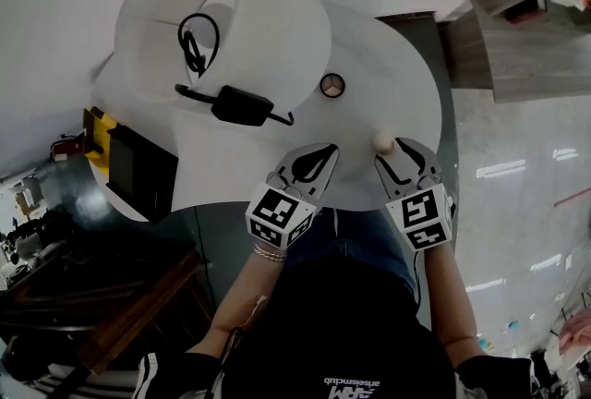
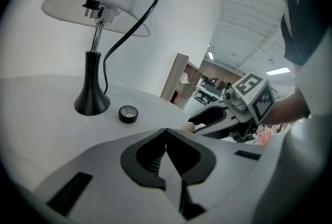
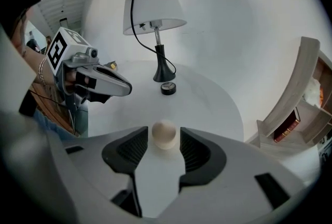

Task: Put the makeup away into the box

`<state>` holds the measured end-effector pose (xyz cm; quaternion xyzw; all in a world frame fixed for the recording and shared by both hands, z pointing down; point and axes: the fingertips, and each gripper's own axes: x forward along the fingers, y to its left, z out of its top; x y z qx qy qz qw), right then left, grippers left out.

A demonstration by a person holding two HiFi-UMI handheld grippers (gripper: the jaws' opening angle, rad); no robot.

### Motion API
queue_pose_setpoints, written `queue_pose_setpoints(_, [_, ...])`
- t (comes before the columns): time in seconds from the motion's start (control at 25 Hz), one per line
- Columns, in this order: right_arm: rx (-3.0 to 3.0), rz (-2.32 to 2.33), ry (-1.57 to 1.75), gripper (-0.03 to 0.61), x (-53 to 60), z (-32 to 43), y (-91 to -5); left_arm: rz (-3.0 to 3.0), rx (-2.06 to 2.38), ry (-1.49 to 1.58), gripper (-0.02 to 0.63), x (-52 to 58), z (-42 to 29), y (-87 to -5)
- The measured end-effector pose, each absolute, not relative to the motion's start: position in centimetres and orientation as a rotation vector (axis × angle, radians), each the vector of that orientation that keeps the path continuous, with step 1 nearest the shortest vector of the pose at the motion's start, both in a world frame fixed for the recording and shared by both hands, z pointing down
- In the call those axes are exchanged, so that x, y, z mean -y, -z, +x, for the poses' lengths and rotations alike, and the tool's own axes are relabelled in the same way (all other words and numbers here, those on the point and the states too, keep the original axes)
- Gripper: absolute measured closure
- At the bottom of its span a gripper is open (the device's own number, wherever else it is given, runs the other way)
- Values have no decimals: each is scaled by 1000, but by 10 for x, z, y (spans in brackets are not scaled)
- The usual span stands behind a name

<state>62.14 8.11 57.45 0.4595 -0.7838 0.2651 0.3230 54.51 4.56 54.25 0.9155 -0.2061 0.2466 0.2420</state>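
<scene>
The head view looks steeply down on the worktop [image 1: 388,55] from above the person. Both gripper views sit low and close at the worktop's near edge, facing far across it. All three views share the lamp [image 1: 222,18] and the small round compact [image 1: 332,85].

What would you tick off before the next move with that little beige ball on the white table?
1. The beige ball is between the right tool's jaws: ok, it sits on the table between them.
2. Right jaws apart, not yet squeezing: ok.
3. The left tool is out of the way: ok, shut and empty, off to one side.
4. The round compact is clear: ok, it lies apart, near the lamp base.
5. The box is in sight: not ok, no view shows one.
</scene>
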Motion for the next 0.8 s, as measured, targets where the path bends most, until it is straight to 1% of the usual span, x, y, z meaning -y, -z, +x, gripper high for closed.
queue_pose_setpoints(0.16, [2080,1187,-673,358,-74,617,-581,2488,581,-676,597,-49,541,-543])
queue_pose_setpoints(0.4, [2094,1157,-631,359,-66,614,-590,2463,614,-690,597,-53,532,-547])
queue_pose_setpoints(0.44, [2104,1159,-622,375,-64,614,-589,2460,619,-691,597,-53,531,-547])
queue_pose_setpoints(0.48, [2117,1162,-615,405,-62,613,-588,2458,625,-691,597,-53,530,-548])
queue_pose_setpoints(0.8, [2165,1178,-556,431,-60,608,-572,2461,644,-676,597,-59,524,-546])
